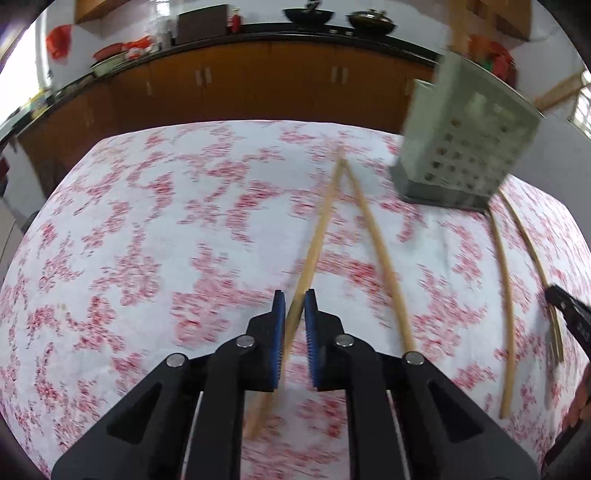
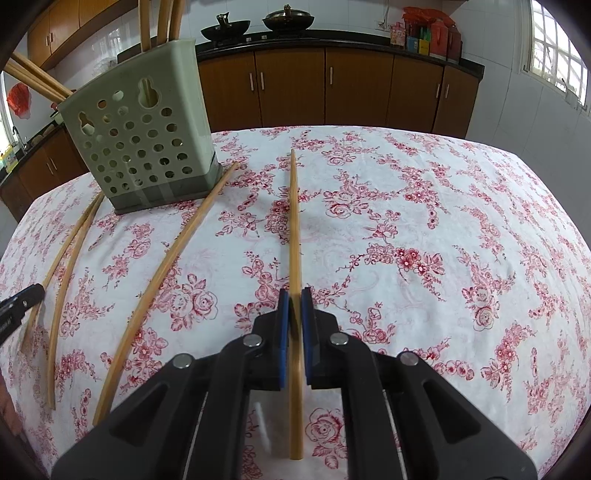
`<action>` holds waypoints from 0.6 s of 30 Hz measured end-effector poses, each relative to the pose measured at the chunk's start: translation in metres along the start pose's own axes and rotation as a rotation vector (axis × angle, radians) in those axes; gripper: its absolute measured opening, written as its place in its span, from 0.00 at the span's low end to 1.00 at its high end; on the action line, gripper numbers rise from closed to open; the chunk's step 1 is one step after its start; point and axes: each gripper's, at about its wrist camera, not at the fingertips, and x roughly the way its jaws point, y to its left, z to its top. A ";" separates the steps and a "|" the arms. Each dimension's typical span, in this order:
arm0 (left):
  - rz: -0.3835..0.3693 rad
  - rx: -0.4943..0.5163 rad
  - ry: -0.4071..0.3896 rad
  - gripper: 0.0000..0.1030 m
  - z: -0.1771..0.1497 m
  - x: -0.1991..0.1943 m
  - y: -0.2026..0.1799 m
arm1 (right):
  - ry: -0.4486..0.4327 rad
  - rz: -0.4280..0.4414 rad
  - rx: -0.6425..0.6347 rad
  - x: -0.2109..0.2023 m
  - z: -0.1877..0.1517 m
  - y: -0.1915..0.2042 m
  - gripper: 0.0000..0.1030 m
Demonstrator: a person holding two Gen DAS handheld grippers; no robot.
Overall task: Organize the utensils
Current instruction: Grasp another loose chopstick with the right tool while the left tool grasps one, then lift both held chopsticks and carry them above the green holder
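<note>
chopstick [image 1: 314, 254] in each closed hand-held gripper [image 1: 294, 301]

A table [image 2: 443, 221] stands before a far run of cabinets [image 2: 332, 85] with two woks [image 2: 225, 27] on the counter above. A holder [image 2: 144, 136] stands on the table's far left part, with chopsticks [image 2: 162, 18] upright in it and others leaning out to its left. Loose chopsticks lie on the table running near to far. One [image 2: 294, 229] lies mid-table, pinched between the right gripper [image 2: 294, 299]. Another [image 2: 173, 266] lies left of it, its far end beside the holder's base. Two more lie farther left, meeting at their far ends; the left gripper [image 1: 294, 301] pinches one [image 1: 317, 236] of them, the other [image 1: 376, 251] lying just to its right.
</note>
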 end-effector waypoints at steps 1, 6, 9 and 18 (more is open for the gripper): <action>0.007 -0.008 0.000 0.11 0.001 0.000 0.004 | 0.000 0.004 -0.001 0.000 0.000 0.000 0.08; 0.035 -0.029 -0.007 0.11 0.003 0.002 0.019 | 0.001 0.019 -0.020 0.000 0.000 0.005 0.08; -0.021 -0.009 -0.006 0.11 0.001 0.001 0.018 | 0.002 0.022 -0.017 0.000 0.000 0.005 0.08; -0.059 0.042 -0.017 0.11 -0.005 -0.002 0.008 | 0.002 0.019 -0.016 0.000 -0.001 0.003 0.08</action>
